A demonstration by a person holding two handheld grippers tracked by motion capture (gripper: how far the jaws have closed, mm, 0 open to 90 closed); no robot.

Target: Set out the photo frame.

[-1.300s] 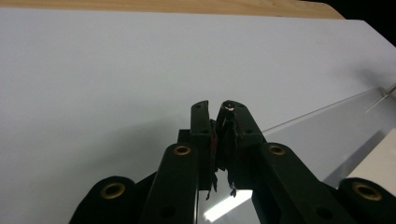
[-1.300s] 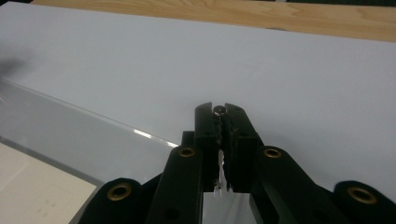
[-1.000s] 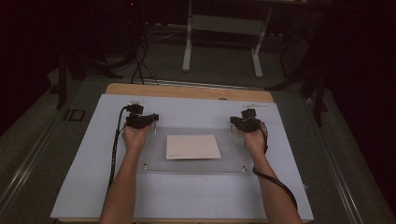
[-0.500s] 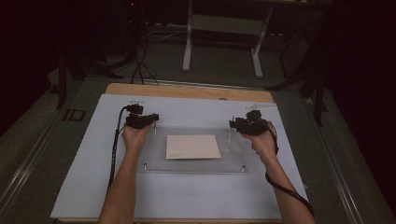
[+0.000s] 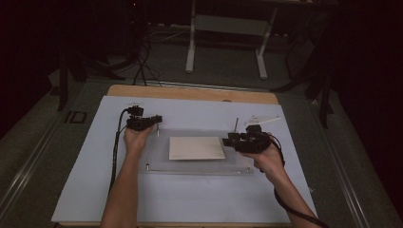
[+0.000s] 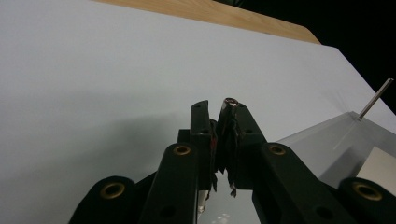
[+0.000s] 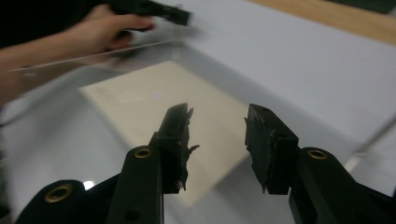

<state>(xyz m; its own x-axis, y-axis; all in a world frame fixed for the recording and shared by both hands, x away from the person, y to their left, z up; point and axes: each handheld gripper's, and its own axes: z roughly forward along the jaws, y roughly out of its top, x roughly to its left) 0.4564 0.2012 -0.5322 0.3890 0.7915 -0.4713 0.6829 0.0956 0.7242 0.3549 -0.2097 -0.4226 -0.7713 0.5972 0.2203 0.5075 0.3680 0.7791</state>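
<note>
Sheet (image 5: 196, 148) inside clear plate (image 5: 157, 164) edges

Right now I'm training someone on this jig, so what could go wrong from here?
The left hand-held gripper is shut on a metal pin at the clear plate's corner; a tilted pull could jam it or lift the plate. The right hand-held gripper, whose jaws have just been opening with nothing between them, hangs over the paper sheet near the upright pin and could knock it.
</note>
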